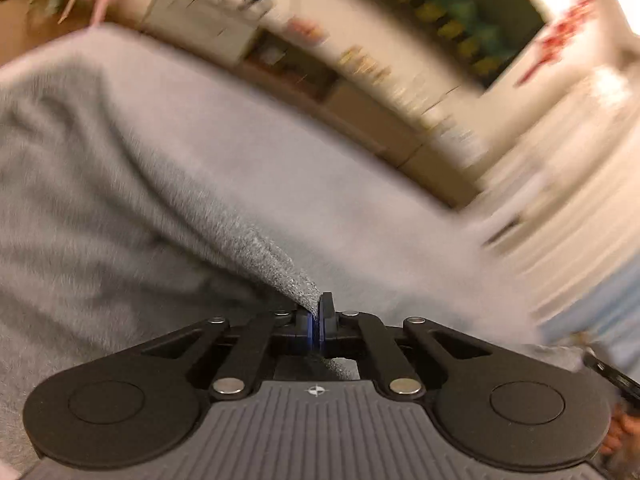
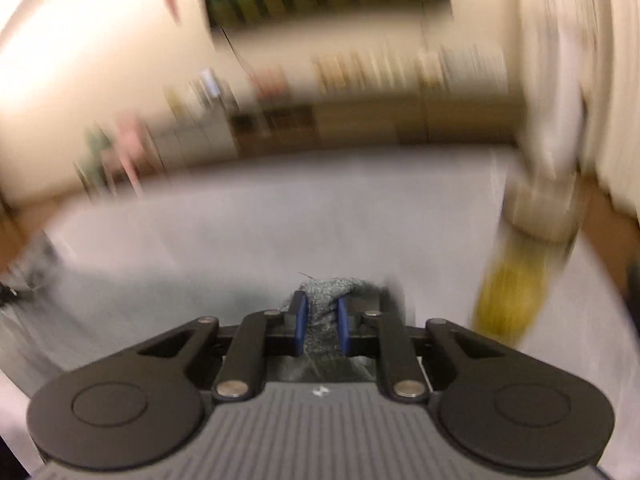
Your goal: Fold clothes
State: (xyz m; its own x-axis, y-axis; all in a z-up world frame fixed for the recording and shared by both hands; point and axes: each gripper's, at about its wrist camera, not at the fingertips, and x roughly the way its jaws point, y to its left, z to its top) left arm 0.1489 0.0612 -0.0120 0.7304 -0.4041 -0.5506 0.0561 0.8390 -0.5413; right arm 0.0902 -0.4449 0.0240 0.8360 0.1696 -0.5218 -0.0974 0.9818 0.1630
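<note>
A grey knit garment [image 1: 120, 184] fills most of the left wrist view and hangs in a taut fold running to my left gripper [image 1: 318, 320], which is shut on its edge. In the right wrist view my right gripper [image 2: 322, 320] is shut on a bunched corner of the same grey fabric [image 2: 328, 286], held above a pale grey surface [image 2: 280, 216]. Both views are heavily motion-blurred.
A long low wooden cabinet [image 2: 360, 124] with small items on top runs along the far cream wall. A green and yellow picture [image 1: 452, 12] hangs above it. A blurred yellow and beige object [image 2: 516, 280] lies at the right of the grey surface.
</note>
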